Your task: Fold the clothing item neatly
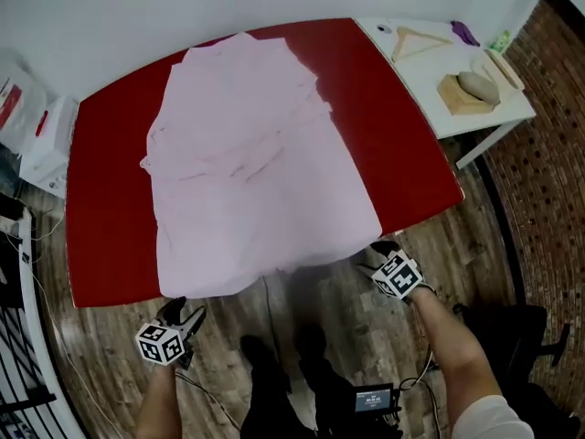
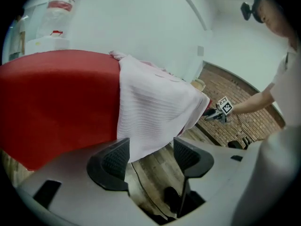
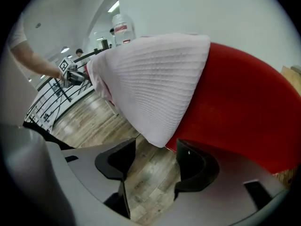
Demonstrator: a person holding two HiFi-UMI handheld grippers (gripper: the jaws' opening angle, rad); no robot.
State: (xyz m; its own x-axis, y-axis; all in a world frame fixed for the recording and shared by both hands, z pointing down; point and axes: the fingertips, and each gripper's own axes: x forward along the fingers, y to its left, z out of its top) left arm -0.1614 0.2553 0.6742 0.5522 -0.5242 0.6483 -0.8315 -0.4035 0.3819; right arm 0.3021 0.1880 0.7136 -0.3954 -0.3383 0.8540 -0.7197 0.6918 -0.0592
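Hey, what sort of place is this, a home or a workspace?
Probably an indoor workroom or studio, not a home: a pale pink garment lies on a red-covered table, a white side table holds a wooden clothes hanger, and a black metal railing borders the wood-plank floor.

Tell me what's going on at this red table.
A person stands at the near edge of the red table. A pink garment is spread on it, with its hem hanging over that edge. The left hand-held gripper and right hand-held gripper sit low by the hem's two corners. Both are open, and neither has gripped the cloth yet.
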